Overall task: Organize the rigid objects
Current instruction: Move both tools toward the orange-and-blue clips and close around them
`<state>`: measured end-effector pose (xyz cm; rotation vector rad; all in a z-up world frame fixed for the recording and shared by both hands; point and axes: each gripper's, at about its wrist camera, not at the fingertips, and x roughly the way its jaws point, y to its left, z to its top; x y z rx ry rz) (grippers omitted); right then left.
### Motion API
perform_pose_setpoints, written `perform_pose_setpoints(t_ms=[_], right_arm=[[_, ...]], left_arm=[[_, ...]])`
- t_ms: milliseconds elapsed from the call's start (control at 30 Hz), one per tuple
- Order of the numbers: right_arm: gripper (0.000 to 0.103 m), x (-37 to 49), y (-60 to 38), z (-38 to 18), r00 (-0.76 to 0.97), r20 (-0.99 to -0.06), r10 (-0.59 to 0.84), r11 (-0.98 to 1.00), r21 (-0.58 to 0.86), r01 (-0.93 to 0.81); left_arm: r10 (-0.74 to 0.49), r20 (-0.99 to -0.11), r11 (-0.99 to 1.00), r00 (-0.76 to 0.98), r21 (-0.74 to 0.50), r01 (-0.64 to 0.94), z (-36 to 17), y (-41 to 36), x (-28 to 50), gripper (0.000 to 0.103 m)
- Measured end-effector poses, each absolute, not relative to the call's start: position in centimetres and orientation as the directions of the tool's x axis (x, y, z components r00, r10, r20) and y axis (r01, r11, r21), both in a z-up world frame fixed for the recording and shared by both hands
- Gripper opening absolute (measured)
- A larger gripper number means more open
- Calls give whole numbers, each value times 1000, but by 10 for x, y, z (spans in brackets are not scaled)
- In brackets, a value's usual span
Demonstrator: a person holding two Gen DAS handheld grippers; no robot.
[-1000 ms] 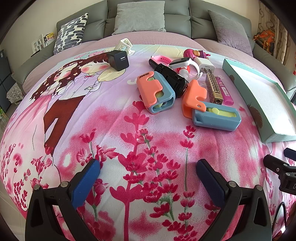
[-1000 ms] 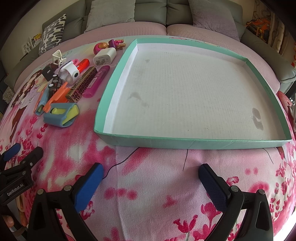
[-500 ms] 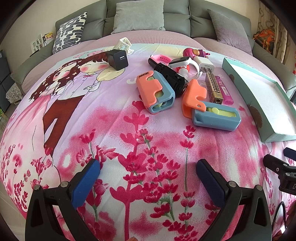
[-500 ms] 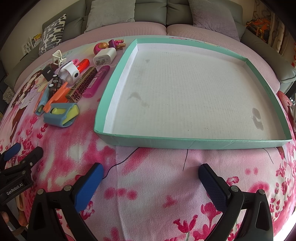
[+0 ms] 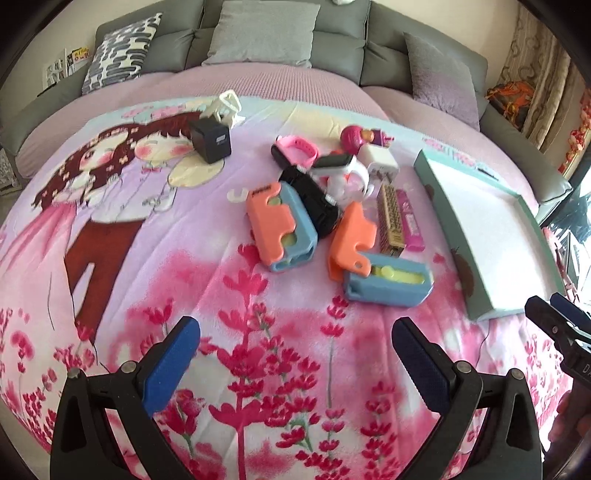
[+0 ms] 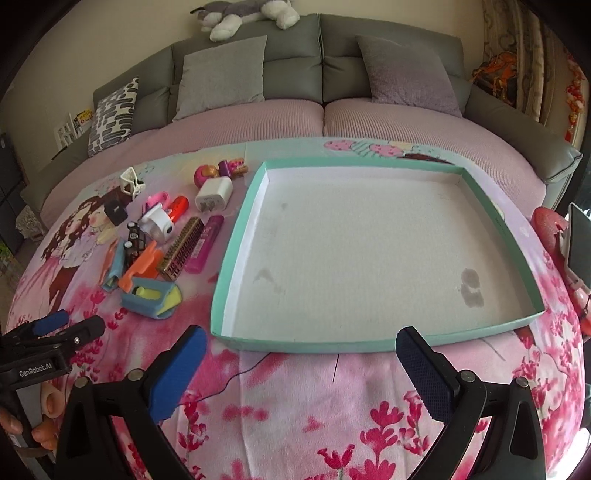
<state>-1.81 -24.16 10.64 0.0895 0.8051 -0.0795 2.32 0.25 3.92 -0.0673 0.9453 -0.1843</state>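
A heap of small rigid objects lies on the pink flowered blanket: an orange-and-blue case, a blue case with an orange lid, a black charger cube, a white plug, a gold patterned bar and a pink tube. A shallow teal tray sits to their right with nothing in it. My left gripper is open, short of the heap. My right gripper is open before the tray's near rim.
A grey sofa with cushions runs along the back, a plush toy on top. A red object lies right of the tray. The left gripper and a hand show in the right wrist view.
Both cameras have pulled back and tipped up, so the sofa back and plush toy now show. No object has moved and both grippers stay open.
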Motion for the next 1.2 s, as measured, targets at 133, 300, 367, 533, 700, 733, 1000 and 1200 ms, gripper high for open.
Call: perform_pose_setpoints(t_ms=[133,300,367,533,700,733,1000,1200], right_arm=[[103,-20,-242,143,796,-603,-53,991,66,117],[103,-4,-236,157,824,-561,-80,988,66,140],[103,5,-236,153,807,-588,-61,988,77,131],[103,26,-231,135,745,-668,-12,986,115,118],[103,47,-210,125,685,-728,28,994,92,57],[103,52,-205,125,674,-738,42,994,96,43],[103,70,-159,114,598,-788,144,987,156,-32],[103,72,-132,90,548,-820,165,986,147,-77]], left_arm=[[-186,-697,982,693,-107,156,79,-6,28,103],[-193,-613,981,766,-125,147,113,-13,45,103],[-175,-599,985,781,-113,134,120,-16,52,103],[-190,-642,979,743,-186,89,118,-13,77,103],[-183,-731,967,657,-253,-12,98,4,99,103],[-156,-759,970,632,-238,-48,95,8,104,103],[-54,-859,964,509,-178,-197,78,38,112,103],[-44,-883,963,468,-162,-217,60,45,107,103]])
